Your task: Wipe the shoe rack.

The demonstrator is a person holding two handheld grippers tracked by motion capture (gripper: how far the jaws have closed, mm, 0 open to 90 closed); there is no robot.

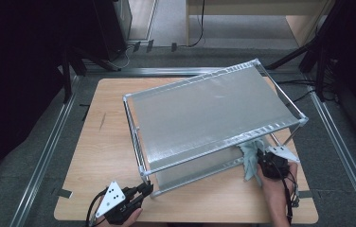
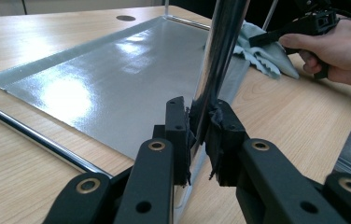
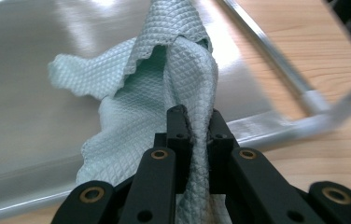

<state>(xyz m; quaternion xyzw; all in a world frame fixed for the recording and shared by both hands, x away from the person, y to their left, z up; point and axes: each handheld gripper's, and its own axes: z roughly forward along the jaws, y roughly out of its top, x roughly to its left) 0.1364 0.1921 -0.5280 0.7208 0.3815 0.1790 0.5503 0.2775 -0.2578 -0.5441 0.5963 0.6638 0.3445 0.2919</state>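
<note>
1. My left gripper point(image 2: 200, 135) is clamped narrow on the chrome corner post point(image 2: 220, 60) of the two-tier rack point(image 1: 214, 109), pinning it at the near left corner of the wooden table point(image 1: 105, 151); if that bite slides on the slick metal, the whole frame could skate

2. My right gripper point(image 3: 196, 128) is pinched tight on the pale green cloth point(image 3: 164, 88), which is bunched up on the lower shelf point(image 3: 29, 112) near its right front edge, under the upper shelf point(image 1: 209, 106)

3. Risk, as I judge it: the loose folds could snag on the rail point(image 3: 276, 56) or a post and tug out of my jaws

4. I hold only a thin fold, so a hard wipe may leave the cloth behind

5. Push too hard sideways and the rack may twist against my left hold
</note>
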